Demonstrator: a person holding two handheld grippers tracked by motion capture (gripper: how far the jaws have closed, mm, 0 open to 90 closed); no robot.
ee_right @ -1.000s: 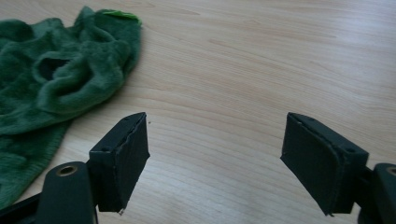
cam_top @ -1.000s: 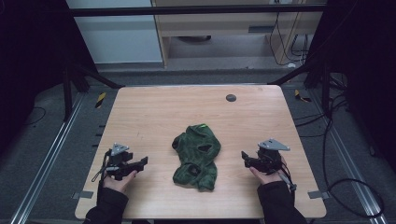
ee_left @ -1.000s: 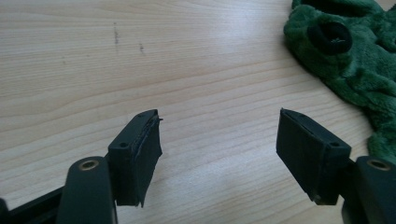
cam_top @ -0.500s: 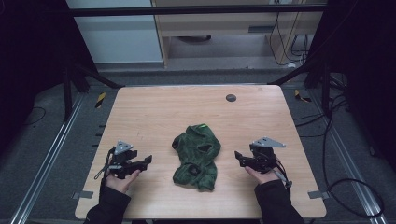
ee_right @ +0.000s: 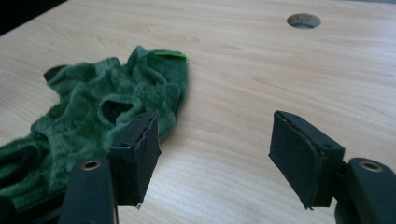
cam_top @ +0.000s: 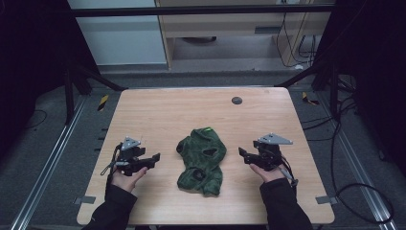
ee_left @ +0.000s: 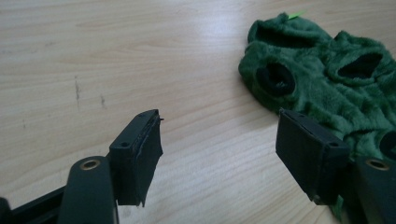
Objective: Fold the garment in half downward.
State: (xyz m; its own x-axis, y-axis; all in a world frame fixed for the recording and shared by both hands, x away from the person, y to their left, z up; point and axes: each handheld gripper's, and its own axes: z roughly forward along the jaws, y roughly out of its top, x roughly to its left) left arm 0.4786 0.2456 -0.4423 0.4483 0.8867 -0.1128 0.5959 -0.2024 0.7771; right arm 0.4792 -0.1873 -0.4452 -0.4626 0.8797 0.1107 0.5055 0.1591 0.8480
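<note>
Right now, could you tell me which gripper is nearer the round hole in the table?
Right. The right gripper is nearly straight in front of the hole; the left gripper is across the green garment, well off to the left.

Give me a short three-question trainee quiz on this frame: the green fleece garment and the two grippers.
1. True or false: the left gripper is clamped on the green fleece garment.
2. Where does the garment lie? A) between the two grippers B) at the table's far edge C) over the round hole
3. Fill in: the right gripper has its jaws ____ with nothing between them.

Key:
1. False; its jaws are open over the bare table, short of the cloth.
2. A; the round hole lies farther back, uncovered.
3. Open; they have just been closing a little.
</note>
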